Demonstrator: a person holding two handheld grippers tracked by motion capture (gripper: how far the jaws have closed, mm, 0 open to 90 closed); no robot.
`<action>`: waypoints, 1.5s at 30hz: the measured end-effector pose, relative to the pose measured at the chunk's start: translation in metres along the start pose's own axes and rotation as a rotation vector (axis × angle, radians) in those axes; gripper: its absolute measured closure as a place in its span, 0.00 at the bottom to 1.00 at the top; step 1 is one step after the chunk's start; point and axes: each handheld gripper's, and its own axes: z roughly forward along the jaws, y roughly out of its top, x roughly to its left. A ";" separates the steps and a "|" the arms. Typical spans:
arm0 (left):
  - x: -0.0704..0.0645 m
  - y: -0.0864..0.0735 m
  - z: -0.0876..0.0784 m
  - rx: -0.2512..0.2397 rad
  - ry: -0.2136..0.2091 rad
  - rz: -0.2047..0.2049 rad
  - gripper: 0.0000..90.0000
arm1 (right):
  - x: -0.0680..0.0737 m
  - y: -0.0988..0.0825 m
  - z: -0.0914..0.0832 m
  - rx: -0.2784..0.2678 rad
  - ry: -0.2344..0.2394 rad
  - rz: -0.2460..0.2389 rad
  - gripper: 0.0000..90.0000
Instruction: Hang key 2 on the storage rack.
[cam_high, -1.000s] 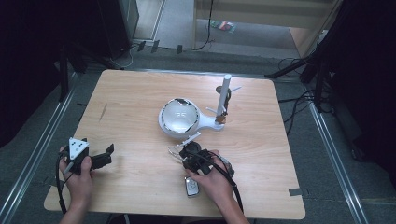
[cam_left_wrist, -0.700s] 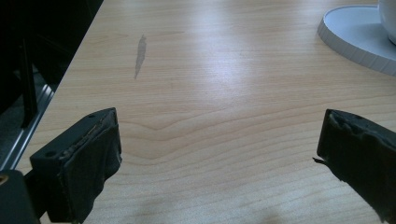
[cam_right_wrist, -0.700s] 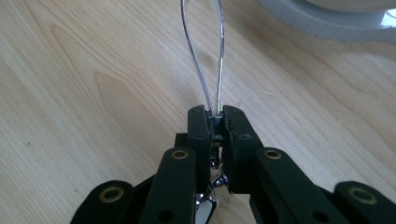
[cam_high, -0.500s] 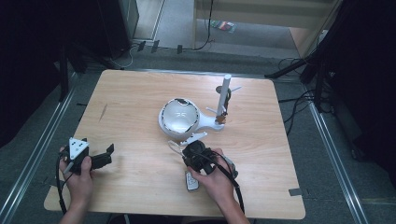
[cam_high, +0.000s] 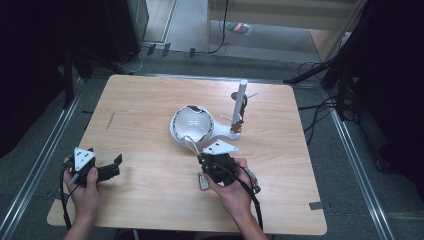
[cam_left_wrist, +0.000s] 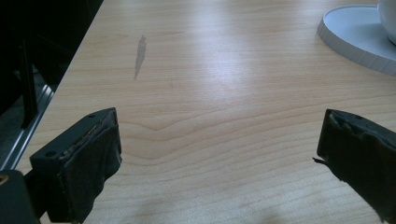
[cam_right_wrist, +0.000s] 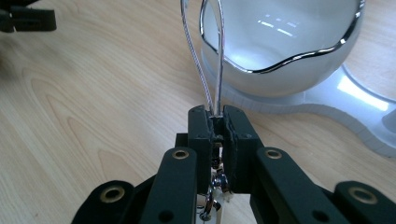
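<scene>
Chrome wire, a thin looped whisk attachment (cam_right_wrist: 211, 56), is clamped between the closed jaws of the right gripper (cam_right_wrist: 217, 123), with its shaft end hanging below the pads. Gripped low on the stem, the loop is left free to point up and away toward the frosted glass bowl (cam_right_wrist: 285, 42), which sits just beyond it on the white base of a small stand mixer (cam_high: 200, 131) at the middle of the worktop (cam_high: 150, 100). That hold probably suits lifting the whisk toward the mixer's upright post (cam_high: 240, 107) at the far right of the base. A small grey object (cam_high: 203, 182) lies on the wood just under the right hand; I cannot tell what it is. The left gripper (cam_left_wrist: 215, 154) rests near the left edge, jaws wide and empty, seemingly parked clear of the work.
</scene>
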 end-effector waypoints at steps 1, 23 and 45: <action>0.000 0.000 0.000 0.001 0.000 0.001 0.00 | 0.000 0.000 0.000 -0.005 -0.001 0.004 0.93; 0.000 0.000 0.000 0.001 -0.003 0.003 0.00 | -0.007 -0.007 -0.021 -0.325 -0.163 -0.036 0.93; 0.000 0.000 0.000 -0.005 0.007 0.002 0.00 | -0.018 -0.012 -0.040 -0.449 -0.347 0.011 0.93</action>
